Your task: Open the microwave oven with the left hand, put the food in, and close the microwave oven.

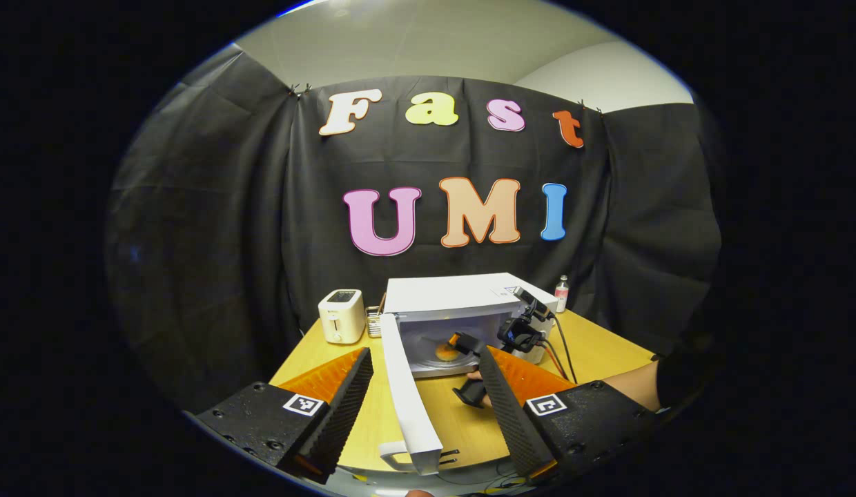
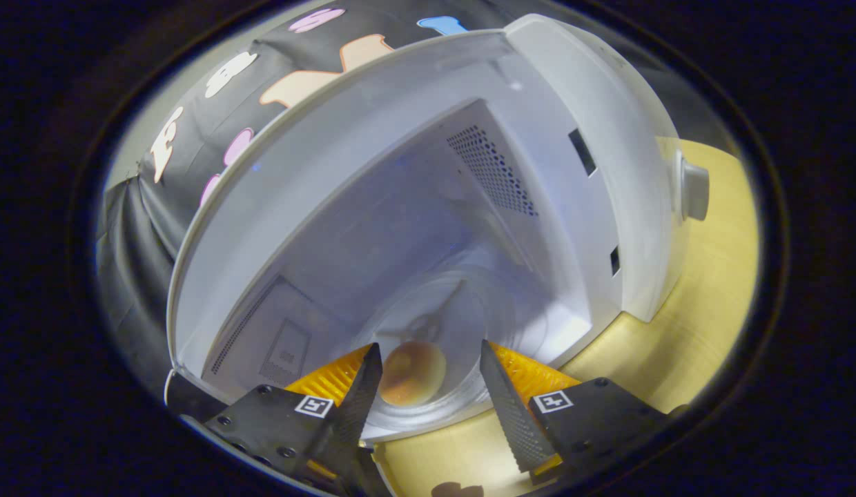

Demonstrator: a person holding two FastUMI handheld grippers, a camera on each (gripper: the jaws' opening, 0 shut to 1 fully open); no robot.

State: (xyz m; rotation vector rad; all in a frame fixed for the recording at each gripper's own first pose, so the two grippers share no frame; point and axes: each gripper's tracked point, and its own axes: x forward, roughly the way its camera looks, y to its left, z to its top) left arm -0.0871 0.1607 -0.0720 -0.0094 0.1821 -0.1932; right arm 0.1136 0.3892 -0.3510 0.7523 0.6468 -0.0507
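food point(image 2: 412, 373) on turntable point(image 2: 435, 407), lower centre; right gripper point(image 2: 428, 383) fingers apart, not clamping. pull straight out, then left gripper point(image 1: 428, 407), also apart, swings door point(image 1: 409, 400) shut via handle.

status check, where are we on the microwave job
Left tool open, held back from the table. Right tool open at the cavity mouth. Bun on the turntable. Microwave door swung wide, not yet closed.

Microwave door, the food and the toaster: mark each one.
microwave door point(image 1: 404, 379), left gripper view, on its open white panel.
food point(image 2: 412, 373), right gripper view, on its rounded top.
toaster point(image 1: 341, 319), left gripper view, on its front face.
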